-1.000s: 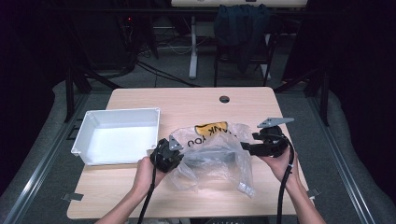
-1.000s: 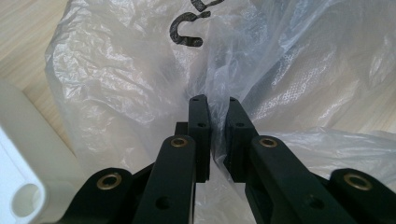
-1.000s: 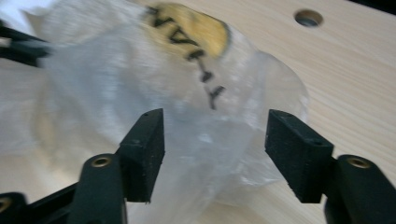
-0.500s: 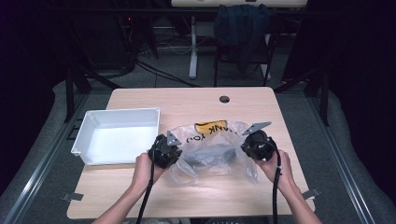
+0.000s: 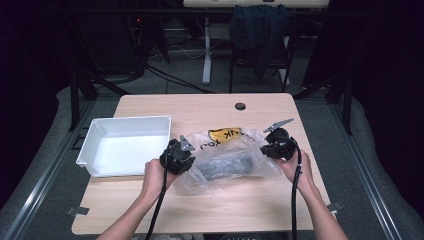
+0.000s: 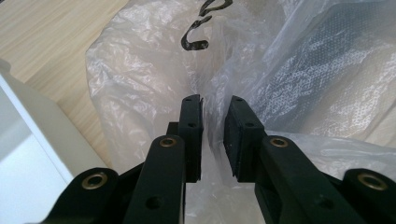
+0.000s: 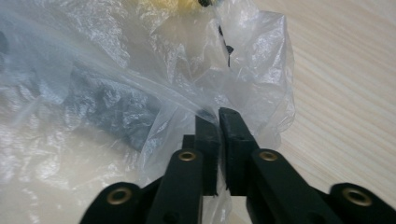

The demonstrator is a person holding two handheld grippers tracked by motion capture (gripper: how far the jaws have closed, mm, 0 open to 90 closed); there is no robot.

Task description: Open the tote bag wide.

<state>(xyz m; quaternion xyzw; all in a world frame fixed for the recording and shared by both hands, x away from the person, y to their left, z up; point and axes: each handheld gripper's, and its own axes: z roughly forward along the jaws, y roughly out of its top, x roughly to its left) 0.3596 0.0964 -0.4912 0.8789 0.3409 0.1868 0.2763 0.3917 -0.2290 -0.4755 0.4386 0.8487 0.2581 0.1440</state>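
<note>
Plastic bag: I see a crumpled clear plastic bag [image 5: 227, 160] lying on the near half of the wooden table [image 5: 260, 107], just right of the white bin [image 5: 125, 145], with a dark flat item [image 5: 225, 165] inside it and a yellow printed patch [image 5: 225, 134] at its far edge.

Right gripper: my right gripper [image 5: 265, 148] sits at the bag's right edge; in the right gripper view [image 7: 218, 116] its jaws are clenched on a fold of the film, the pads all but meeting with plastic pinched between them.

Left gripper: my left gripper [image 5: 190, 161] sits at the bag's left edge, beside the bin's corner; in the left gripper view [image 6: 212, 105] its jaws have just been easing apart, a narrow gap shows between the pads, and a thin ridge of film runs through it. I cannot tell whether the pads press on that film.

Hands: my left hand [image 5: 155, 175] and right hand [image 5: 295, 167] come in from the near edge, cables trailing back.

Surroundings: a dark round grommet [image 5: 240, 106] sits near the table's far edge; a chair draped with dark cloth [image 5: 257, 30] stands beyond.
</note>
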